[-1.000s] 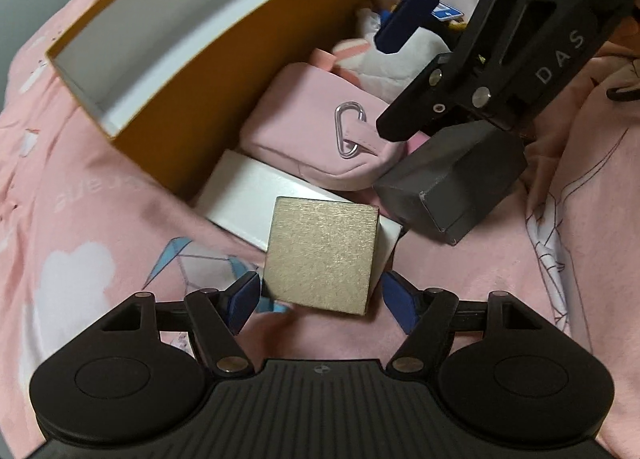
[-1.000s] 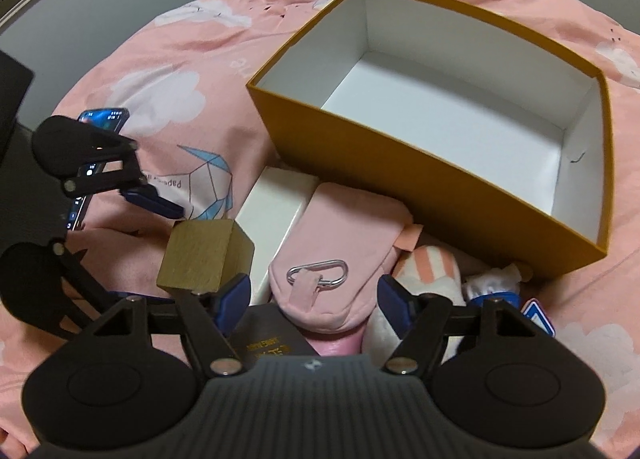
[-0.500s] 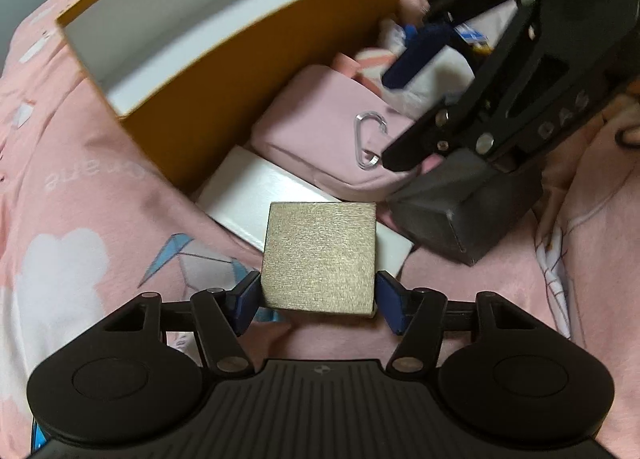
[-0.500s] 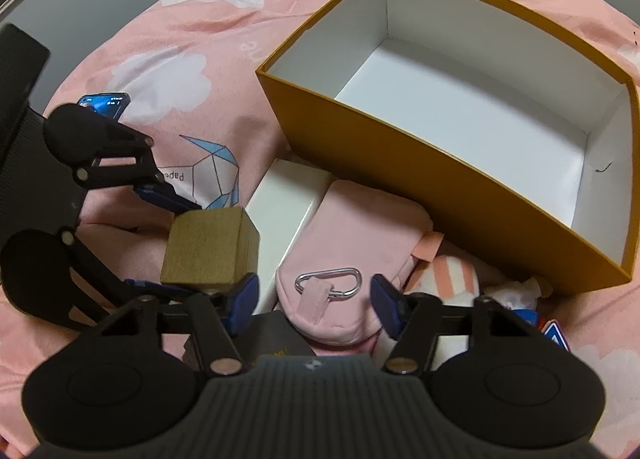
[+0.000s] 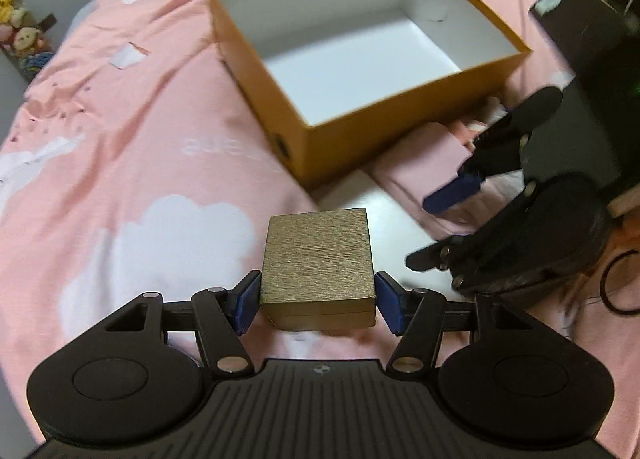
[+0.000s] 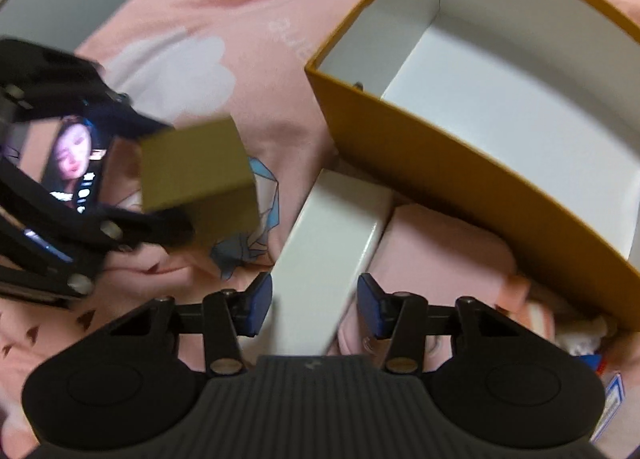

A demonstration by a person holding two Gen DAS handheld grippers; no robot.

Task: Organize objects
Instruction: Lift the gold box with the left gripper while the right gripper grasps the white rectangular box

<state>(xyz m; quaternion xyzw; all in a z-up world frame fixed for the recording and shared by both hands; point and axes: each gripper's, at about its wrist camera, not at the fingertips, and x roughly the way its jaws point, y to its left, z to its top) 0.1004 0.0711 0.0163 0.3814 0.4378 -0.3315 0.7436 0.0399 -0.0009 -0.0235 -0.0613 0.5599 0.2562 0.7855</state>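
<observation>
No writing here reads clearly (the pale letters on the pink bedspread (image 5: 120, 147) are blurred). The left gripper (image 5: 316, 301) clamps the small gold box (image 5: 318, 267) between its blue pads, lifted above the bedspread and short of the open orange box (image 5: 340, 139). The right gripper (image 6: 314, 307), its jaws just closing and about half open, straddles the long white box (image 6: 332, 247) without clearly touching it. A pink pouch (image 6: 444, 255) lies beside that white box, against the orange box's wall.

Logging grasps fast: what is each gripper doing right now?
Left gripper: shut on the gold box.
Right gripper: open, closing around the white box, pads not touching yet.
</observation>
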